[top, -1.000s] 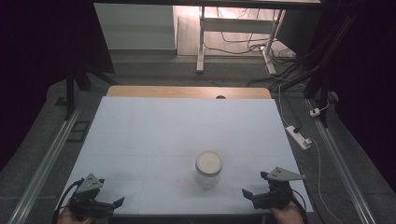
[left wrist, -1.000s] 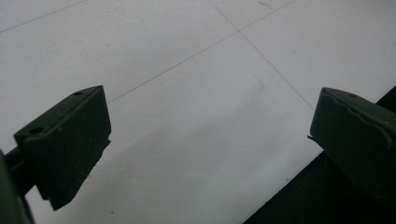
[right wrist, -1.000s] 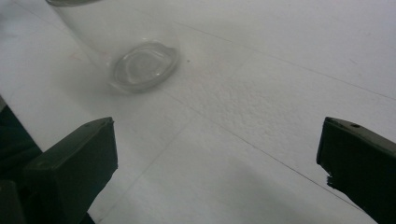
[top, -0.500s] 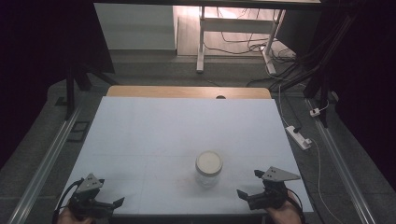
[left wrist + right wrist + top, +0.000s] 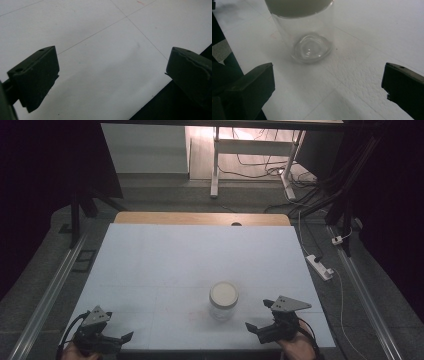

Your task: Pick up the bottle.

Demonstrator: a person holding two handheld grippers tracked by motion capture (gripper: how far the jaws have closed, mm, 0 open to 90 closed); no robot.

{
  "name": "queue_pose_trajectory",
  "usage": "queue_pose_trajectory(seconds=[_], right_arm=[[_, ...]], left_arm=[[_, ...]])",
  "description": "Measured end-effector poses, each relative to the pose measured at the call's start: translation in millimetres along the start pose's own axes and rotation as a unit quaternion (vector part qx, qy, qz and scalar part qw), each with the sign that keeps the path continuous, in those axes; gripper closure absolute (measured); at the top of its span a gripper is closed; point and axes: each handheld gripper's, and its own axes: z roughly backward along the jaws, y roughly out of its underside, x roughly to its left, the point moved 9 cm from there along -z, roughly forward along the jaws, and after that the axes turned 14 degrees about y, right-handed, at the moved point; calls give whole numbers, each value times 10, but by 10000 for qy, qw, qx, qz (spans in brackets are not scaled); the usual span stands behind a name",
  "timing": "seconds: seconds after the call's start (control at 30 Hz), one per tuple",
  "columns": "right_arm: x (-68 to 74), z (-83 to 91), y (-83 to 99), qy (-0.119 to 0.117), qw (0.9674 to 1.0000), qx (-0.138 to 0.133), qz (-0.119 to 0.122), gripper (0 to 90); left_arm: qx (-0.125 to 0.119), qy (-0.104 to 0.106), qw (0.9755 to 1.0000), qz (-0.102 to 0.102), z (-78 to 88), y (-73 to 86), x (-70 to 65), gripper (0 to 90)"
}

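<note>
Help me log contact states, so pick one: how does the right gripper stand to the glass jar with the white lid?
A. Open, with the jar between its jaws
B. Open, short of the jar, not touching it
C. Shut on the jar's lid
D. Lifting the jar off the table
B: the right gripper has its jaws spread wide, and the glass jar stands on the table ahead of them with bare surface between.

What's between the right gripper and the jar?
Nothing visible. The right gripper sits just right of the jar, jaws wide open; its own view shows bare white table between the jaws and the jar's glass base. The left gripper is well off to the side.
</note>
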Motion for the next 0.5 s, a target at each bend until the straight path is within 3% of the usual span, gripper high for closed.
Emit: queue_pose_trajectory(seconds=[0.37, 0.5], right_arm=[[66, -108, -85, -104, 9999, 117, -62, 0], [99, -170, -129, -83, 9998, 153, 45, 0]], left_arm=[[7, 19, 10000, -14, -2, -1, -3, 0], [19, 30, 10000, -16, -3, 0, -4, 0]])
